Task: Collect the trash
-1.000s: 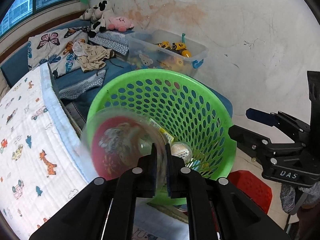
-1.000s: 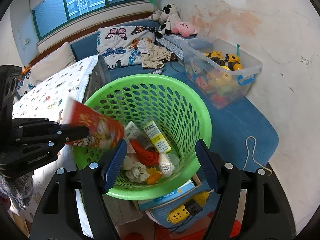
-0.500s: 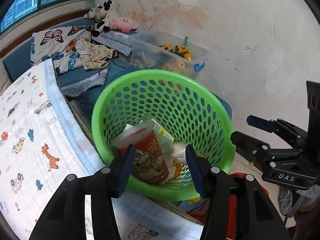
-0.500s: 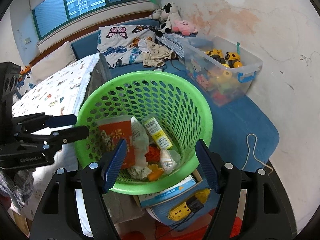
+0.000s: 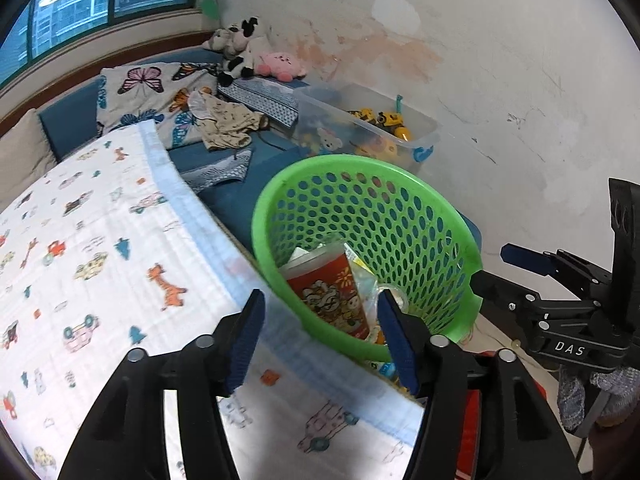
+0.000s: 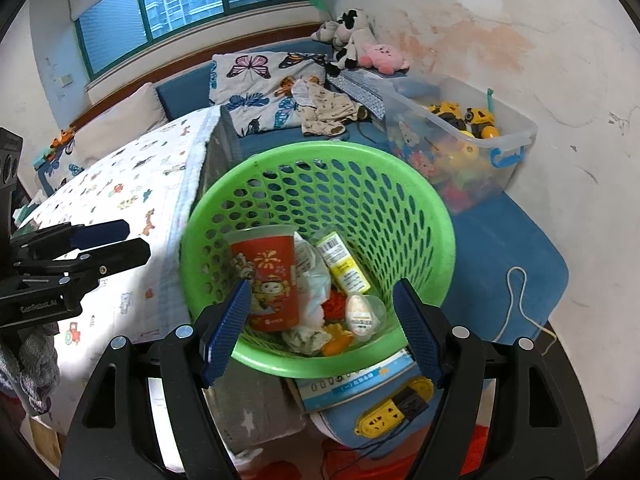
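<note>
The left gripper [image 5: 320, 332] and right gripper [image 6: 322, 330] both gape wide and empty, apart at the green basket's [image 6: 436, 216] rim. The red cup [image 6: 268, 276] lies inside among wrappers, against the basket's wall beside the blanket edge [image 5: 192, 216].

Place: a home, looking like a child's bedroom
Showing it: plush toys [image 6: 352, 44] sitting by butterfly pillow [image 6: 264, 88]; toy bin [image 6: 464, 136] standing near
</note>
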`<state>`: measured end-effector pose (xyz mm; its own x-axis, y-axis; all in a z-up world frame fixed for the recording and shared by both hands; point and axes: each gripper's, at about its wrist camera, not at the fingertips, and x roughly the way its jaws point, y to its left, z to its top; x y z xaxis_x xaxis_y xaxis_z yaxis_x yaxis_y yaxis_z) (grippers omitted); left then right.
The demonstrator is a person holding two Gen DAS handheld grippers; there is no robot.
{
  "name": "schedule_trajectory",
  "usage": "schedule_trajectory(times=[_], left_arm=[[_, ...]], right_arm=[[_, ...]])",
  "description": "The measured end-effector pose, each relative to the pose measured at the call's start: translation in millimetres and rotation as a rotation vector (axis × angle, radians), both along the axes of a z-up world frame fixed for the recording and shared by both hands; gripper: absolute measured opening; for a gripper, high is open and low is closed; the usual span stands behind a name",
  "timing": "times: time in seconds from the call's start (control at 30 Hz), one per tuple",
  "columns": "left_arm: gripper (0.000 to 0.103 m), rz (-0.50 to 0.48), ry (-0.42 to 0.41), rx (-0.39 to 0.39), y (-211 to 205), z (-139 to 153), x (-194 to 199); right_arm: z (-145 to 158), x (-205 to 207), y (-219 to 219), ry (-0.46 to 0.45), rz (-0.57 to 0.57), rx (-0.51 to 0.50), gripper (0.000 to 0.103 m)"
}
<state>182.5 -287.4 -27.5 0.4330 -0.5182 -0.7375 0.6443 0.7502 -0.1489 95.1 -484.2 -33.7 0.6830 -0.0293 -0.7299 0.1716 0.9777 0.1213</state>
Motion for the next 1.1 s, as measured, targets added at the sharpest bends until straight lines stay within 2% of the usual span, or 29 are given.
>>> schedule_trajectory(times=[0.17,0.23,0.33,0.63,0.83,1.1], left_arm=[[0.071,0.027,-0.041,0.002,14.0,5.8,-6.8],[0.072,0.038,-0.056,0.004,20.4,7.8,-9.6],[0.080,0.061,-0.064,-0.001,31.0,10.1,-10.5],[0.082,0.127,-0.082,-0.013,63.5,13.9,-13.0],[0.086,0.165,-0.105,-0.014,79.3,18.2,-16.0],[0.091,0.214,-0.142,-0.018,103.4,24.9,-25.7]], right_arm=[[1.2,0.1,14.9,-0.004,0.009,0.001,0.077],[0.5,-0.1,21.3,-0.004,0.017,0.003,0.078],[0.0,0.6,30.5,-0.005,0.027,0.005,0.079],[1.6,0.4,53.1,-0.005,0.034,-0.008,0.084],[4.5,-3.2,63.9,-0.006,0.032,-0.047,0.087],[8.7,-5.0,72.9,-0.010,0.036,-0.046,0.089]])
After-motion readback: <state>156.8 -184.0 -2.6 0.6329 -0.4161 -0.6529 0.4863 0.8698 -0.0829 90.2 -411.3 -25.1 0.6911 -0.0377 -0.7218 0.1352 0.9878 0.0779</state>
